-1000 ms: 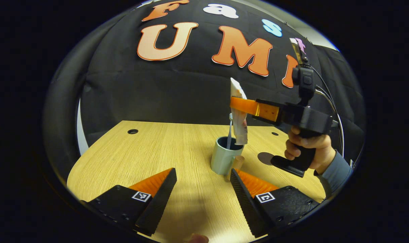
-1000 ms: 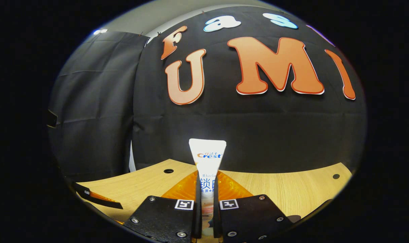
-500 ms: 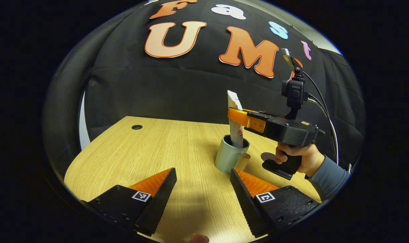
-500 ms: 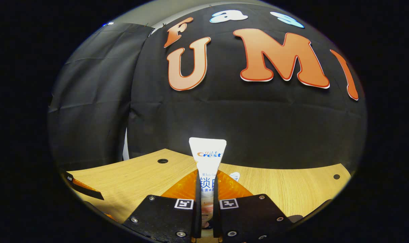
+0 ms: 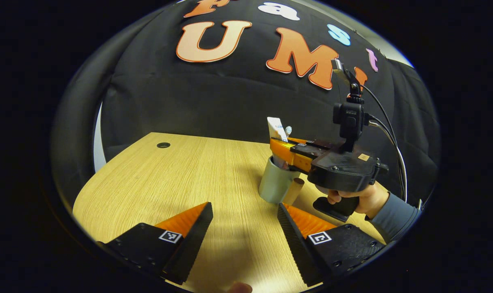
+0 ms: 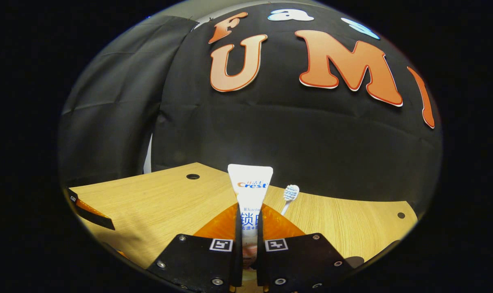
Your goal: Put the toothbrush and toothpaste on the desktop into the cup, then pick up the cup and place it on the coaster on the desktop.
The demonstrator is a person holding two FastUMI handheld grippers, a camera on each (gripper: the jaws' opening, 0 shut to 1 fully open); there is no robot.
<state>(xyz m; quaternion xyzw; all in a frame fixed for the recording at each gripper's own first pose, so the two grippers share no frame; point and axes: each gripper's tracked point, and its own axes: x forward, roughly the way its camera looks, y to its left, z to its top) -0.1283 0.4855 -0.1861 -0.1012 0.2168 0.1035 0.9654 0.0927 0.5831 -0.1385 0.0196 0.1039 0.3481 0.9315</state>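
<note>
A grey-green cup [image 5: 274, 186] with a wooden handle [image 5: 292, 191] stands on the wooden desktop [image 5: 197, 175]. A white toothpaste tube [image 5: 276, 128] stands upright with its lower end in the cup, and a toothbrush head [image 5: 288, 130] pokes up beside it. My right gripper [image 5: 276, 148], held by a hand [image 5: 368, 199], is just above the cup's rim and shut on the tube. In the right gripper view the tube [image 6: 249, 189] is pinched by my right gripper [image 6: 248, 217], with the toothbrush head [image 6: 291, 192] just to its right. My left gripper [image 5: 244, 232] is open in front of the cup, holding nothing.
The desktop has a round hole [image 5: 163, 145] at its far left corner. In the right gripper view holes [image 6: 192, 176] sit near the back edge, and a finger of the left gripper [image 6: 89, 211] shows at the left. Bare wood lies left of the cup.
My right gripper has come down with the toothpaste, sinking the tube into the cup. The toothbrush head now shows beside the tube. My left gripper has stayed open in place.
</note>
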